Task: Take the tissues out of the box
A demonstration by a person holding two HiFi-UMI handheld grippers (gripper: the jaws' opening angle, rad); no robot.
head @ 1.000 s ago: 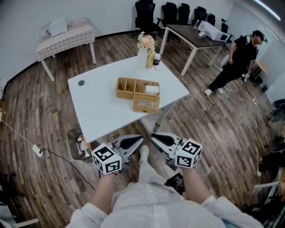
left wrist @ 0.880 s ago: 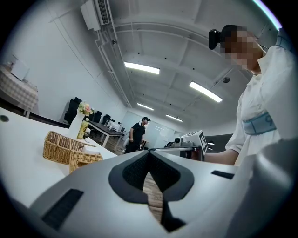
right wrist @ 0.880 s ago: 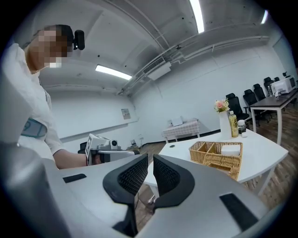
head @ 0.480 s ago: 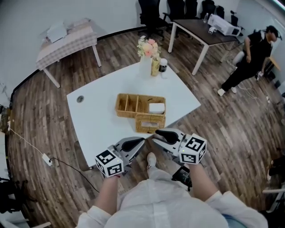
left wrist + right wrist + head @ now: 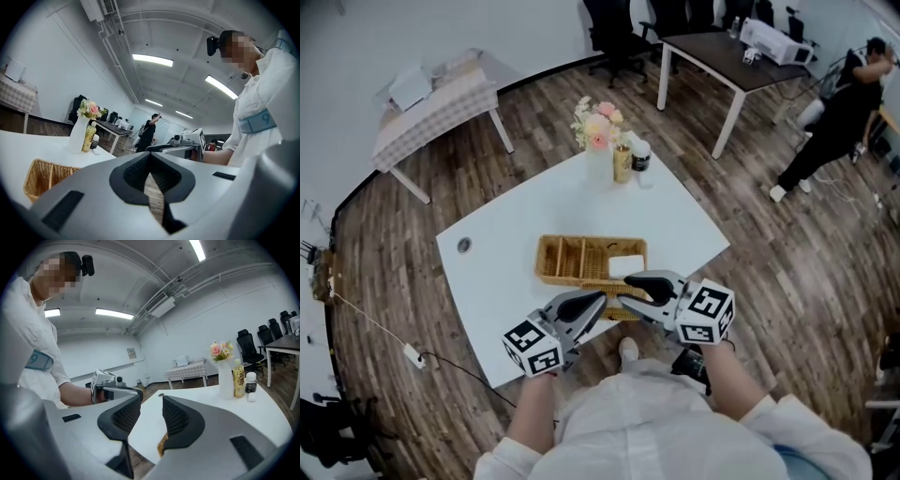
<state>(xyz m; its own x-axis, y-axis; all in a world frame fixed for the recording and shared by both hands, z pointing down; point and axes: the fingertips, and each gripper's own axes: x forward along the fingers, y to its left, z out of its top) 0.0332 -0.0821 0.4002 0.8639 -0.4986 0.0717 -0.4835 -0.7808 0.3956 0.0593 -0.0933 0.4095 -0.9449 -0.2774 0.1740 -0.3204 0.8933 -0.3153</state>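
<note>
- Wicker marks the task's thing: the tissue box [image 5: 613, 310] sits at the near edge of the white surface [image 5: 506, 272], just below centre in the head view, and the two gripper tips cover most of it. We cannot make out its opening or any tissue.
- Just above the box in the frame lies a wicker tray [image 5: 572, 261] with several compartments. A white block [image 5: 626, 265] fills its right-hand one.
- Our left gripper [image 5: 600, 298] hangs over the surface's near edge at lower centre. In the left gripper view [image 5: 150, 157] its pads meet at the tips, with nothing between them.
- Our right gripper [image 5: 628, 291] sits just beside it, tip close to tip. In the right gripper view [image 5: 151, 404] its jaws stand apart and are opening. Only the surface and a strip of wicker show through the gap, so it grips nothing.
- At the far edge of the surface, upper centre, stand a white vase of flowers [image 5: 596, 141], a yellow bottle [image 5: 622, 164] and a small dark jar [image 5: 641, 156], all close together.
- Beyond, on the wooden floor [image 5: 412, 225], a table with a checked cloth [image 5: 441, 94] stands at upper left and a dark table [image 5: 712, 52] at upper right.
- A person in black [image 5: 839, 122] stands at the far right.
</note>
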